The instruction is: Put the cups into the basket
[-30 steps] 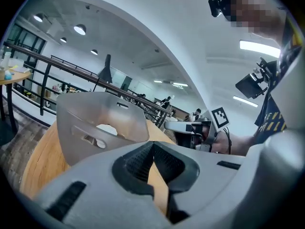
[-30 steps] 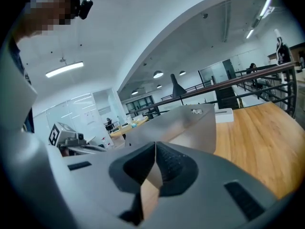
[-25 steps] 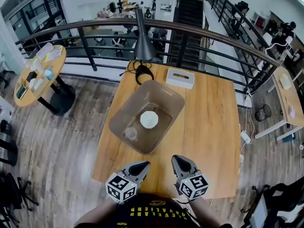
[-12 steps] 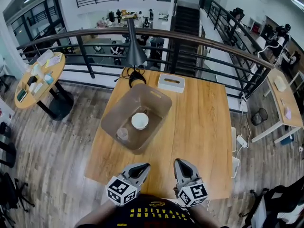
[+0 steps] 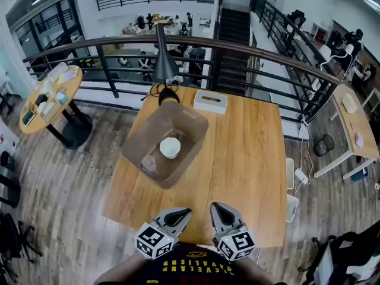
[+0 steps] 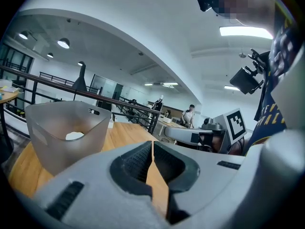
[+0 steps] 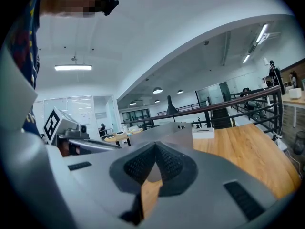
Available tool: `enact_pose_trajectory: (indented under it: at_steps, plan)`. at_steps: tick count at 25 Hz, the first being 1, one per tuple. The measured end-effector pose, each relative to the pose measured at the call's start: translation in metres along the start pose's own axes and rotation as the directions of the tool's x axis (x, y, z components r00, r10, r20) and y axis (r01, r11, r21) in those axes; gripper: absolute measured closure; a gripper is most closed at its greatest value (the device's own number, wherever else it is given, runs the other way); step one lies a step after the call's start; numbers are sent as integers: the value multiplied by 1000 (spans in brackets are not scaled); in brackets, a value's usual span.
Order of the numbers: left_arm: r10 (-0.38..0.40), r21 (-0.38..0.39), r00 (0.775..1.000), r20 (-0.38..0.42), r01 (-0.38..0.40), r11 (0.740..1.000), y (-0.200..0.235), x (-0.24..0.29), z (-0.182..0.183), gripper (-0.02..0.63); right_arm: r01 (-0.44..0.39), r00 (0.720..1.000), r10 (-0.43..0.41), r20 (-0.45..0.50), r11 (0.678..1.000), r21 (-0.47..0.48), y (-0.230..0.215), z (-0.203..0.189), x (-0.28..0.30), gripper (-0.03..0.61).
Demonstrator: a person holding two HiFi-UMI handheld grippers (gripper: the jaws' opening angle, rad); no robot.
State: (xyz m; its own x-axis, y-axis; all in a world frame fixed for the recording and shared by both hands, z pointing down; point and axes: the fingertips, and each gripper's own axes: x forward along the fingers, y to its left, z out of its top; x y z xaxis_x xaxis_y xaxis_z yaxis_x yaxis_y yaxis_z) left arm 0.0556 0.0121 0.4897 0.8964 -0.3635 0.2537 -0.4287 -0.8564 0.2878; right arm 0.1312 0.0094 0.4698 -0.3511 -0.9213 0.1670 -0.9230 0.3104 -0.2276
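Note:
A translucent grey basket (image 5: 189,154) stands on the left half of the wooden table (image 5: 249,159). Inside it lie a white cup (image 5: 170,147) and a clear cup (image 5: 149,164). In the left gripper view the basket (image 6: 57,128) shows at the left with a white patch of cup (image 6: 74,136) inside. My left gripper (image 5: 181,214) and right gripper (image 5: 217,209) hover side by side over the table's near edge, both shut and empty, well short of the basket. Each gripper view shows its jaws pressed together: left gripper (image 6: 152,144), right gripper (image 7: 155,147).
A white tissue box (image 5: 210,101) sits at the table's far edge, beside a black lamp (image 5: 161,64) and its coiled cable (image 5: 167,94). A dark railing (image 5: 237,46) runs behind. A round side table (image 5: 47,94) stands at the left, another desk (image 5: 356,123) at the right.
The head view has drawn back, so the table and basket sit farther up and to the left in the picture. Both grippers stay shut near the table's front edge.

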Motion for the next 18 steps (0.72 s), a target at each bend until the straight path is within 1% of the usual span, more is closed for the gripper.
enact_pose_trajectory:
  at_steps: [7, 18]
  plan:
    - [-29, 28, 1000, -1, 29, 999, -14, 7, 1, 603, -8, 1000, 8, 4, 999, -35, 2, 3, -8, 566]
    - [-50, 16, 999, 3, 50, 999, -20, 16, 0, 603, 23, 1000, -23, -4, 999, -32, -10, 0, -20, 566]
